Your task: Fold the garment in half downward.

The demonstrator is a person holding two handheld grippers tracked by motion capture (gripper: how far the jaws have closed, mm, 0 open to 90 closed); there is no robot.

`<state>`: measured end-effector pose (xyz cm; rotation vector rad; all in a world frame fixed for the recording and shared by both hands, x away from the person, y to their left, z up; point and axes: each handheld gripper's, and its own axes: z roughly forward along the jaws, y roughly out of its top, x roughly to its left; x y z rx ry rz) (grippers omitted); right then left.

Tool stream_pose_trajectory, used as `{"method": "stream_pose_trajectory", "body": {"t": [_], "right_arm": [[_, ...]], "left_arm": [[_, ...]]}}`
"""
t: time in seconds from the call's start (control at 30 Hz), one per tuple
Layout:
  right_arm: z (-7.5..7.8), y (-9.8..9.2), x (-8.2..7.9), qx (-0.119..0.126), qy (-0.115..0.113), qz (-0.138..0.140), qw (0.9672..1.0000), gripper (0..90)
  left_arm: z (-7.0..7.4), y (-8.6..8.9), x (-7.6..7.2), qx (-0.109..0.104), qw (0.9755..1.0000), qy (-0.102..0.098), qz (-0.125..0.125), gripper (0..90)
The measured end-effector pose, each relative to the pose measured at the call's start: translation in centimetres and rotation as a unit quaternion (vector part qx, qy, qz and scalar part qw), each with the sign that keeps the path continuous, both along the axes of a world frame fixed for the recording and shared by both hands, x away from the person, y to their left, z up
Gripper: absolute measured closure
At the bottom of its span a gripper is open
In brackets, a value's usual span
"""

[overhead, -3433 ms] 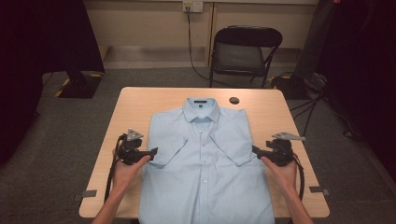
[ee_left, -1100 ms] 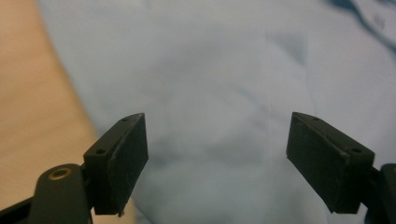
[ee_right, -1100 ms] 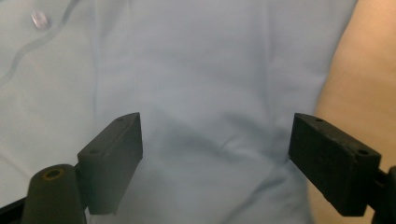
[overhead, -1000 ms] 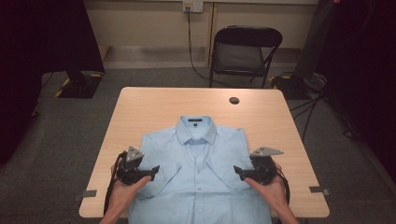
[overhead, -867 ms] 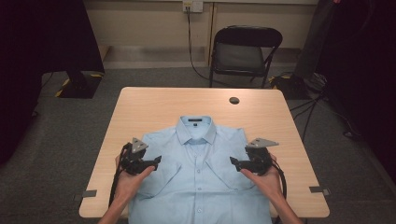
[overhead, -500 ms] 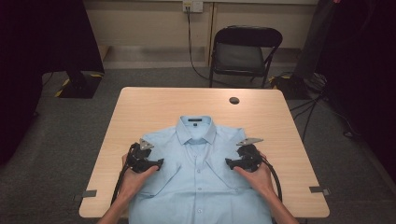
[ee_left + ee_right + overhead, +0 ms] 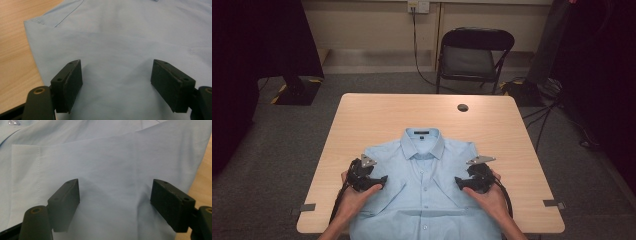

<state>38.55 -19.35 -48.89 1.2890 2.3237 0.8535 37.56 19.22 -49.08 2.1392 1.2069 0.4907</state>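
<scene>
Both forearms enter from below, each hand holding a gripper. Left gripper point(image 7: 379, 181) and right gripper point(image 7: 460, 183) point inward toward each other, jaws spread wide, apparently gripping nothing.

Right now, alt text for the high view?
A light blue shirt lies face up on a wooden table; a person's left tongs and right tongs rest open on its folded-in sleeves.

The shirt point(image 7: 427, 200) runs off the bottom edge in the high view, hem cut off. That small dark round thing point(image 7: 463, 107) on the worktop point(image 7: 377, 115) is too tiny to tell.
</scene>
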Motion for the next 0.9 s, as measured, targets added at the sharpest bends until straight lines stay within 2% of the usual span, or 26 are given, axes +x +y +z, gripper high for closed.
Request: {"method": "stream_pose_trajectory", "body": {"t": [0.23,0.5,0.53,0.63,0.73,0.8,0.9], "right_arm": [[0.1,-0.2,-1.3,-0.005,0.006,0.005,1.0,22.3],[0.3,-0.1,-1.5,-0.011,0.016,0.004,0.9998,21.9],[0.3,0.0,-1.4,-0.01,0.018,0.005,0.9998,19.4],[0.6,0.0,-1.1,-0.01,0.024,0.009,0.9996,19.2],[1.5,-0.2,-1.1,0.006,0.004,0.012,0.9999,20.1],[2.1,-0.4,-0.8,0.022,-0.002,0.012,0.9997,20.2],[3.0,-0.7,-0.3,0.031,-0.011,0.012,0.9994,21.8]], "left_arm": [[0.0,-0.1,-1.2,-0.002,1.0,0.004,-0.009,23.6],[0.1,-0.2,-1.2,-0.002,0.9999,0.01,-0.009,22.9],[0.1,-0.1,-1.2,-0.007,0.9999,0.01,-0.007,22.1],[0.3,0.2,-1.2,-0.026,0.9995,0.017,0.003,18.1],[0.7,0.8,-1.2,-0.038,0.9991,0.012,0.012,17.7],[1.2,1.3,-1.2,-0.044,0.999,0.004,0.012,20.1],[2.2,2.0,-1.1,-0.062,0.9979,-0.003,0.018,18.9]]}}
